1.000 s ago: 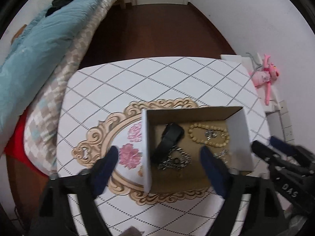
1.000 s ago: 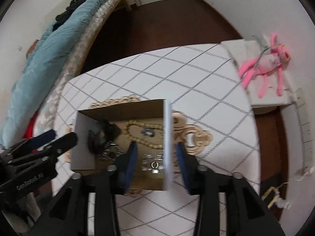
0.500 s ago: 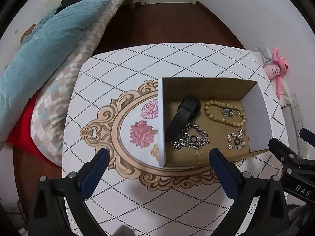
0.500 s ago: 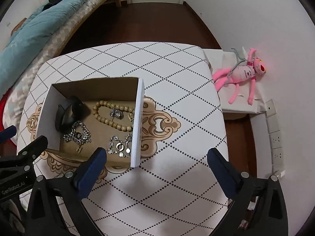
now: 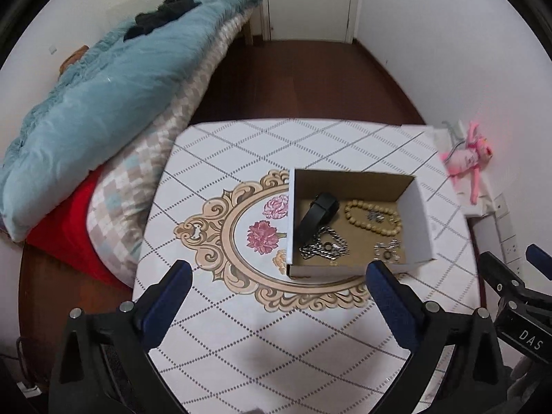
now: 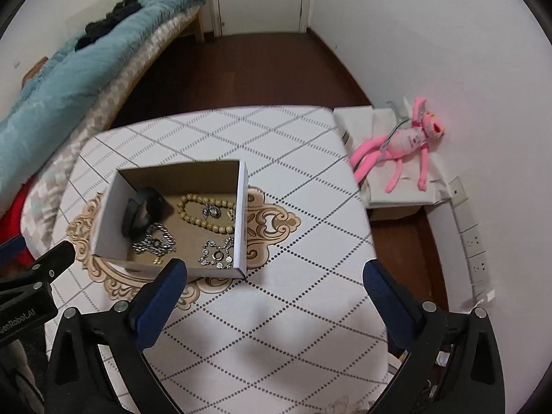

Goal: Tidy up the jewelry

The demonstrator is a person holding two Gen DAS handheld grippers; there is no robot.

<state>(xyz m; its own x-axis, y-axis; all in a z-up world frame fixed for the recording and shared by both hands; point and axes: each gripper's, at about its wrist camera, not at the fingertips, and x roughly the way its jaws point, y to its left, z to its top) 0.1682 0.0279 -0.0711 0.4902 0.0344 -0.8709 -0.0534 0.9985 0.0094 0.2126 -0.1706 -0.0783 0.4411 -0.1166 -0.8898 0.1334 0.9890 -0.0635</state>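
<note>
A white cardboard box (image 5: 421, 214) with a brown inside stands on the patterned table (image 5: 241, 327). In it lie a black band (image 5: 319, 211), a beige bead bracelet (image 5: 374, 216), a silver chain (image 5: 324, 247) and a small silver piece (image 5: 388, 250). The box also shows in the right wrist view (image 6: 241, 220). My left gripper (image 5: 277, 288) is open and empty, above the table in front of the box. My right gripper (image 6: 274, 284) is open and empty, in front of the box's right corner.
A bed with a teal duvet (image 5: 96, 103) runs along the left of the table. A pink plush toy (image 6: 402, 145) lies on a low white box (image 6: 362, 120) at the right wall. Dark wooden floor and a door lie beyond the table.
Both grippers have drawn back and up from the box. The right gripper, which straddled the box's right wall, has opened wide and let it go.
</note>
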